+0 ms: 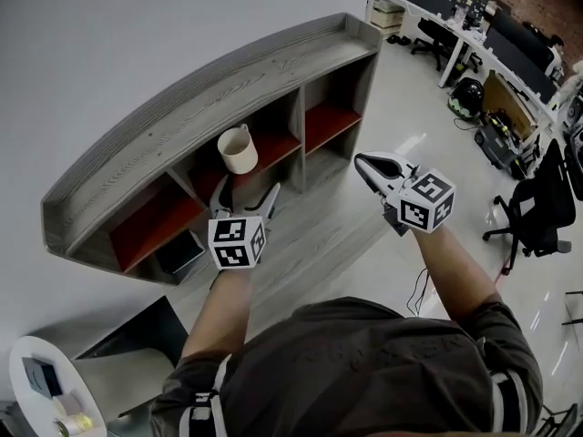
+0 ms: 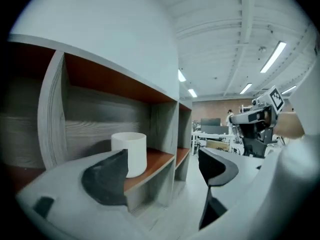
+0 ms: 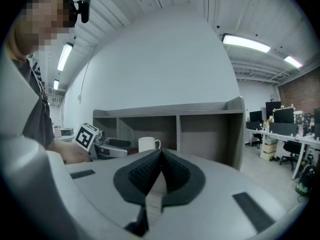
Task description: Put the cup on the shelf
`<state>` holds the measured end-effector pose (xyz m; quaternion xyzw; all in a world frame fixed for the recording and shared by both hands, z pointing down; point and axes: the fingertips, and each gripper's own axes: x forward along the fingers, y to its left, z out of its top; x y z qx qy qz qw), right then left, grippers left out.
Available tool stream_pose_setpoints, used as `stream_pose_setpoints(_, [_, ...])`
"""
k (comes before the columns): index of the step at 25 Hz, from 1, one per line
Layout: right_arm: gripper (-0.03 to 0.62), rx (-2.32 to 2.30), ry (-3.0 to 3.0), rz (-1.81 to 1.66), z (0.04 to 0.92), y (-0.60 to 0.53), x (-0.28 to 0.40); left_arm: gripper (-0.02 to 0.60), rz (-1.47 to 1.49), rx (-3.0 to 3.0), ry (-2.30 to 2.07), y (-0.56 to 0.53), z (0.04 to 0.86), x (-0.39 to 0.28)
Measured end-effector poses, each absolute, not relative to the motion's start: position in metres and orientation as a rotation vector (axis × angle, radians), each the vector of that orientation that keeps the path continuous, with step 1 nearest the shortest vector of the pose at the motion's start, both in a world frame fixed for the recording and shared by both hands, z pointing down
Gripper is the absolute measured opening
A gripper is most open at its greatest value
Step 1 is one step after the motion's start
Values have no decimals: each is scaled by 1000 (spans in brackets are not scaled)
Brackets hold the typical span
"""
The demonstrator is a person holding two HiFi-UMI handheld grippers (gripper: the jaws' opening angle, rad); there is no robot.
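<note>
Jaws of left gripper [image 1: 246,191]: spread apart, empty, near the cup [image 1: 238,150]. Jaws of right gripper [image 1: 364,162]: pressed together, empty. Cup: white, upright, in middle compartment of shelf [image 1: 209,85], on red board.

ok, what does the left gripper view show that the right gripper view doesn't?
Left gripper view only: the left gripper, jaws apart with nothing between them.
Right gripper view only: the right gripper, jaws shut; the handle on the cup; the full top of the shelf; the left gripper seen from outside.
Both: the cup standing upright in a shelf compartment, untouched by either gripper.
</note>
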<state>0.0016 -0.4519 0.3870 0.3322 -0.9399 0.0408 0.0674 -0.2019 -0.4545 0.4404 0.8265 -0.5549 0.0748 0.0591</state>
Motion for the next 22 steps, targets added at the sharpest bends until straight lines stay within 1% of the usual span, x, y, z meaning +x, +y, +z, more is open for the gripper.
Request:
stream_pose_setpoints(6, [-8,984,-2842,116,386,-434,5,423,149,2599,-1519,-403,432,-180])
stream_pose_setpoints(7, [-8,981,-2842,114,387,-432,5,403,153,2609,-1505,-394,432,-179])
stream_pose_setpoints(8, [-8,977,-2843,114,387,-429,5,346,159,2615,-1502,-386,433,-179])
stream_pose_setpoints(9, [-8,973,-2844,114,388,-426,5,262,164,2616,-1508,-378,434,-181])
stream_pose_setpoints(10, [-8,970,-2845,113,388,-424,5,203,168,2614,-1516,-371,435,-184])
stream_pose_setpoints(11, [-8,966,-2846,112,389,-421,4,174,171,2612,-1524,-365,435,-188])
stream_pose_setpoints(13, [-8,959,-2848,112,390,-418,3,130,178,2602,-1545,-354,436,-200])
stream_pose_setpoints(18, [-8,933,-2854,119,395,-412,-2,43,178,2570,-1609,-335,433,-234])
stream_pose_setpoints(22, [-8,913,-2856,112,398,-411,-7,12,162,2558,-1651,-330,425,-259])
